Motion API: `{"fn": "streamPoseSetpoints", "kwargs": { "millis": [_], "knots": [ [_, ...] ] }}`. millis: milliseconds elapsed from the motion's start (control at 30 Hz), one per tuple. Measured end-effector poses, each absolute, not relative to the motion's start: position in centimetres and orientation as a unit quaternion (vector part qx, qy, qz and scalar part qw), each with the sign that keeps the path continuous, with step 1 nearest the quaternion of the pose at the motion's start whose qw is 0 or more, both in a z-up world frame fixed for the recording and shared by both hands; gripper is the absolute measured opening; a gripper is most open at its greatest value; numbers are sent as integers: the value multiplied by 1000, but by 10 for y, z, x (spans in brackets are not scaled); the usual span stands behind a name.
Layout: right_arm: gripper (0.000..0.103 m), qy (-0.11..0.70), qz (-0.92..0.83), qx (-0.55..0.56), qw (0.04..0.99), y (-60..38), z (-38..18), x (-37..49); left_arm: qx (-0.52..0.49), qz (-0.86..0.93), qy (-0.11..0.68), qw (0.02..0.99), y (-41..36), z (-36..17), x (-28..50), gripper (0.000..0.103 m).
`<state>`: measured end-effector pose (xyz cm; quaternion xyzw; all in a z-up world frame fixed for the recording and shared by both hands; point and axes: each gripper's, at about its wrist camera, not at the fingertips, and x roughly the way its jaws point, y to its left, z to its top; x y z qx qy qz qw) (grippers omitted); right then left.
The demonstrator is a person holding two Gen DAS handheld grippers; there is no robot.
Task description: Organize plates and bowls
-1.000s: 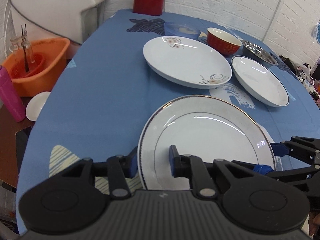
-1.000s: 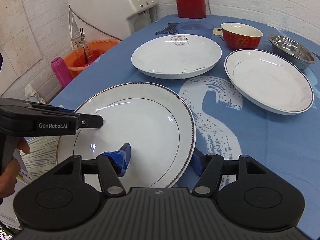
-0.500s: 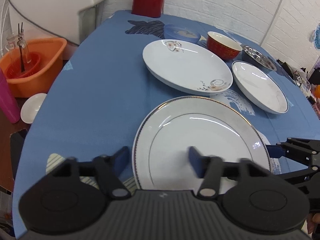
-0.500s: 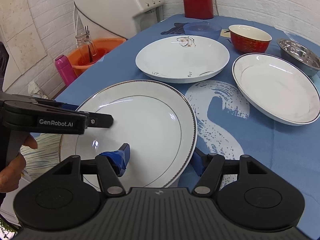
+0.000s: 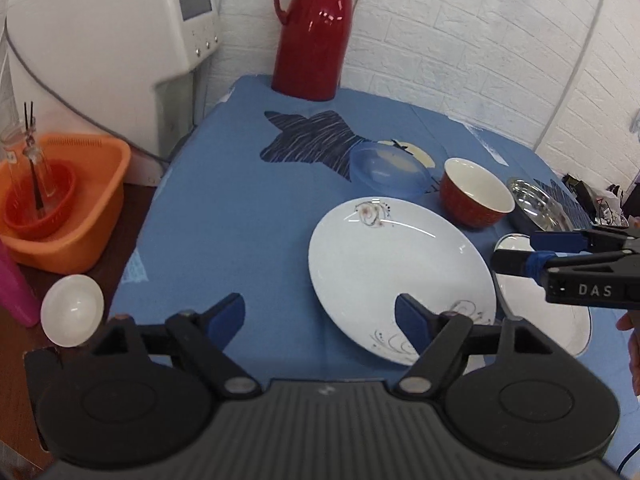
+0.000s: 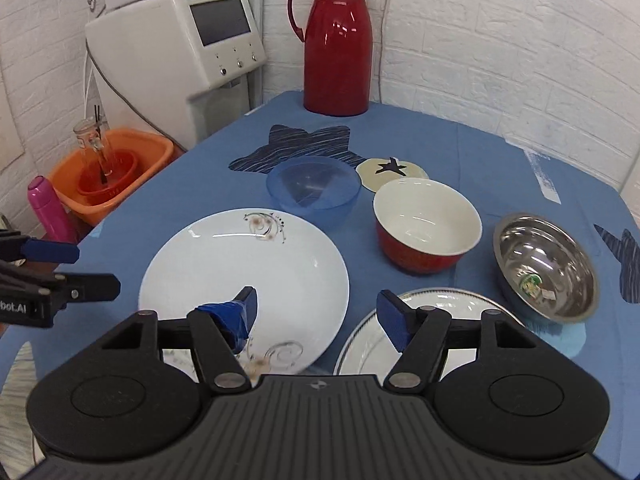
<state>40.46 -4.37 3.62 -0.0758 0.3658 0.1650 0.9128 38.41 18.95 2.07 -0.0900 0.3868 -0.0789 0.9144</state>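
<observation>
My left gripper (image 5: 318, 318) is open and holds nothing; its right finger hovers over the near part of the flowered white plate (image 5: 400, 276), its left finger over blue cloth. My right gripper (image 6: 319, 311) is also open and holds nothing. It spans the gap between the flowered plate (image 6: 240, 268) and the dark-rimmed plate (image 6: 452, 300). Behind the plates stand a clear blue bowl (image 6: 312, 190), a red bowl (image 6: 428, 228) and a steel bowl (image 6: 546, 268). The gold-rimmed plate is out of view.
A red thermos jug (image 6: 338, 44) stands at the table's far end beside a white appliance (image 6: 180, 48). Off the left table edge sit an orange basin (image 5: 60, 208) with a glass bottle, a pink bottle (image 6: 50, 212) and a small white dish (image 5: 72, 310).
The left gripper opened off the gold-rimmed plate's rim. Both grippers moved forward over the table to the flowered plate, and the gold-rimmed plate dropped out of view.
</observation>
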Motion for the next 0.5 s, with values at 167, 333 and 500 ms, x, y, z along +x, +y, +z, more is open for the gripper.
{"fn": "streamPoseSetpoints", "kwargs": {
  "millis": [167, 333, 500],
  "knots": [
    [52, 414, 164, -72, 892, -34, 6, 455, -107, -76, 418, 899, 189, 0, 419, 77],
    [53, 444, 171, -53, 878, -31, -20, 472, -103, -79, 432, 892, 183, -13, 433, 74],
    [57, 428, 193, -47, 882, -30, -23, 457, -94, -83, 436, 891, 174, -23, 437, 71]
  ]
}}
